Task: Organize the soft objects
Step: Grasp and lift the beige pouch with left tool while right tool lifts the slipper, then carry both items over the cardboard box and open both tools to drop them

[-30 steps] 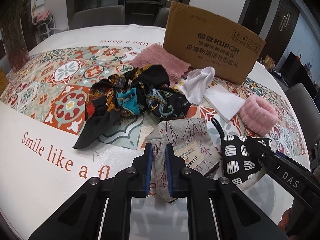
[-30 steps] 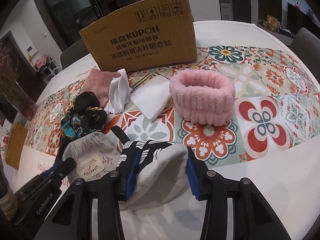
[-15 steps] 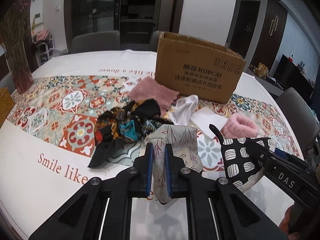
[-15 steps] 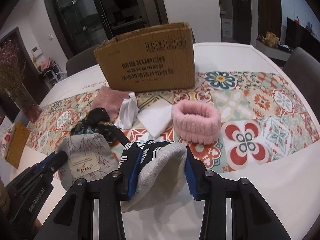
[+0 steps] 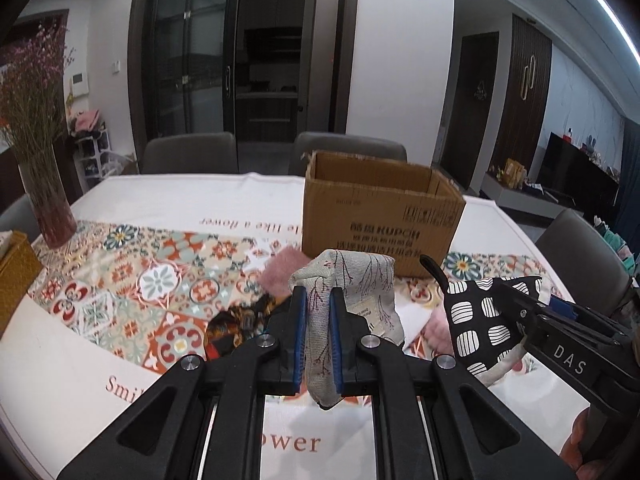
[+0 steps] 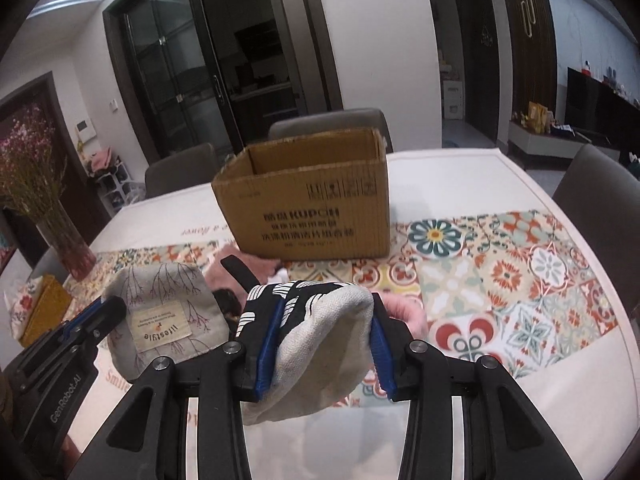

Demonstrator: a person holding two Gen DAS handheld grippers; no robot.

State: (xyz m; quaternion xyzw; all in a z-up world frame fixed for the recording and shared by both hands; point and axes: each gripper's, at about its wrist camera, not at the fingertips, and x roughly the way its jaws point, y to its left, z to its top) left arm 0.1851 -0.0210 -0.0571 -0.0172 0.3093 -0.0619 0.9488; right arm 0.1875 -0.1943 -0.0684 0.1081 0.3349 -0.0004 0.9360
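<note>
My left gripper is shut on a grey branch-print pot holder and holds it above the table; it also shows in the right wrist view. My right gripper is shut on a black-and-white oven mitt, also lifted; the mitt shows at right in the left wrist view. An open cardboard box stands beyond both. A pink cloth, a dark patterned scarf and a pink fuzzy band lie below, mostly hidden.
The round table carries a patterned runner. A vase of dried flowers and a yellow box stand at the left edge. Grey chairs ring the table.
Both grippers have risen with their cloths, and the views now look over the box's open top. The items on the table have dropped low in view.
</note>
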